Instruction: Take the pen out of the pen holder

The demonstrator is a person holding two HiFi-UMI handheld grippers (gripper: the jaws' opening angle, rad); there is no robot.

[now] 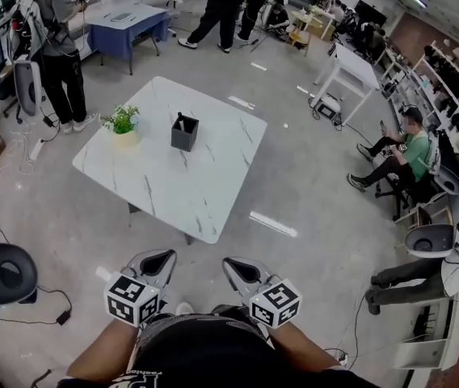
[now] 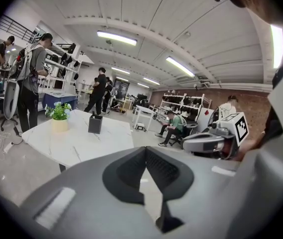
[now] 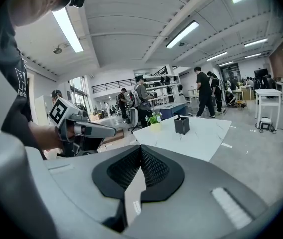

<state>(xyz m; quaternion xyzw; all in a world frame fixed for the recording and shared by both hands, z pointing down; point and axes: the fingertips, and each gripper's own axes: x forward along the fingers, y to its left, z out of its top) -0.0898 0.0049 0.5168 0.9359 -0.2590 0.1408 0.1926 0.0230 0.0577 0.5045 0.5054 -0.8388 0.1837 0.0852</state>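
A dark square pen holder (image 1: 184,132) stands upright near the middle of a white marble table (image 1: 173,184), with a dark pen (image 1: 179,120) sticking out of its top. The holder also shows small and far off in the left gripper view (image 2: 95,124) and in the right gripper view (image 3: 182,125). My left gripper (image 1: 167,255) and right gripper (image 1: 229,263) are held close to my body, well short of the table. Both are shut, with nothing between their jaws. From the left gripper (image 2: 145,149) I see the right one; from the right gripper (image 3: 140,148) I see the left one.
A small potted plant (image 1: 123,125) stands on the table left of the holder. Grey floor lies between me and the table. An office chair (image 1: 2,274) is at my left. People stand at the back and a seated person (image 1: 403,152) is at the right.
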